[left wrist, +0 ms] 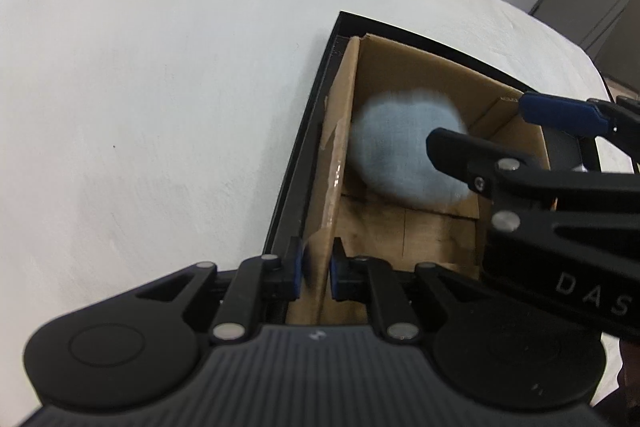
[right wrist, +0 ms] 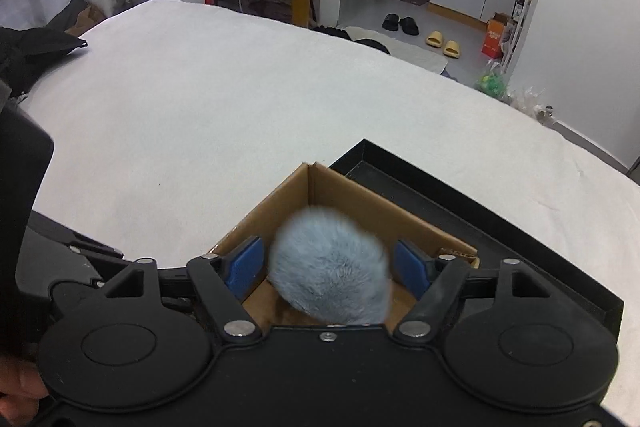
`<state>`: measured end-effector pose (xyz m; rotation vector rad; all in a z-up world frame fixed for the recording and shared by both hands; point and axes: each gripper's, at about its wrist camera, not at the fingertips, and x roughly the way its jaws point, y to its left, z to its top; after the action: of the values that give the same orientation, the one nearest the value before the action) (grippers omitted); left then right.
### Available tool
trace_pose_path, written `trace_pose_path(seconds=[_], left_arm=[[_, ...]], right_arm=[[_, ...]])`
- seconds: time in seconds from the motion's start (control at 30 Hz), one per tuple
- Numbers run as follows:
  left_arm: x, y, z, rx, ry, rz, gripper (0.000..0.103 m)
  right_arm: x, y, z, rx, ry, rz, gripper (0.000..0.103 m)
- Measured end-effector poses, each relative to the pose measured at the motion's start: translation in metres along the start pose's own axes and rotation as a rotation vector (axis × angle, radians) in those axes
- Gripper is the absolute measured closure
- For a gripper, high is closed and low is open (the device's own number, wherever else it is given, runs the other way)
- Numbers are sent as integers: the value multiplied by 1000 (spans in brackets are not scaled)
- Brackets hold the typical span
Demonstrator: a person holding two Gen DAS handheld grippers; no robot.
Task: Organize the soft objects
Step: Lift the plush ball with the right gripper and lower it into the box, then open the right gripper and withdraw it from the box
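Note:
A fluffy light-blue ball [left wrist: 404, 151] is inside an open cardboard box [left wrist: 400, 67], blurred as if in motion. The box sits in a black tray [left wrist: 304, 147] on the white bed. My left gripper [left wrist: 316, 273] is shut on the box's near-left cardboard wall [left wrist: 332, 195]. My right gripper [right wrist: 328, 269] is open over the box; the blue ball [right wrist: 332, 267] lies between its blue pads [right wrist: 246, 265] without touching them. In the left wrist view the right gripper [left wrist: 492, 131] reaches in from the right, above the box.
The white bed cover [right wrist: 200, 99] spreads wide to the left and behind the box. The black tray's rim [right wrist: 500, 195] extends to the right of the box. A black cloth [right wrist: 32, 47] lies at the bed's far left edge.

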<state>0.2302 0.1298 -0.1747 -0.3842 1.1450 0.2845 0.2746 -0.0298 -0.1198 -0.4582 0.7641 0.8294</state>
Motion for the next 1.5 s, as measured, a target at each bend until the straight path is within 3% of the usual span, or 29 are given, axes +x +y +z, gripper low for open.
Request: trace_pose_path(seconds=[0.37,0.47,0.7,0.8,1.0,1.5], left_arm=[[3,-15,-1,52,-4,60,89],[2,-20,-2,71,-17,72,79],[-8,-34,-6,138,-69,76,45],[-10,-40,-8,154,-81,72,34],[-23,-52,-15,199,-116,89,25],[-19,-71,-21,224,-125,132,23]], right_arm=[[-18,-16,-16,63,23,-12,28],[-27,-18,-23,79,13,-23,26],[-52,-34,-37,146,-28,-89,24],[-60,-45,-49,183,-42,-118,24],[-67,-66,-80,273,-39,-155,24],[-53,-107,-156,475,4,-152,25]])
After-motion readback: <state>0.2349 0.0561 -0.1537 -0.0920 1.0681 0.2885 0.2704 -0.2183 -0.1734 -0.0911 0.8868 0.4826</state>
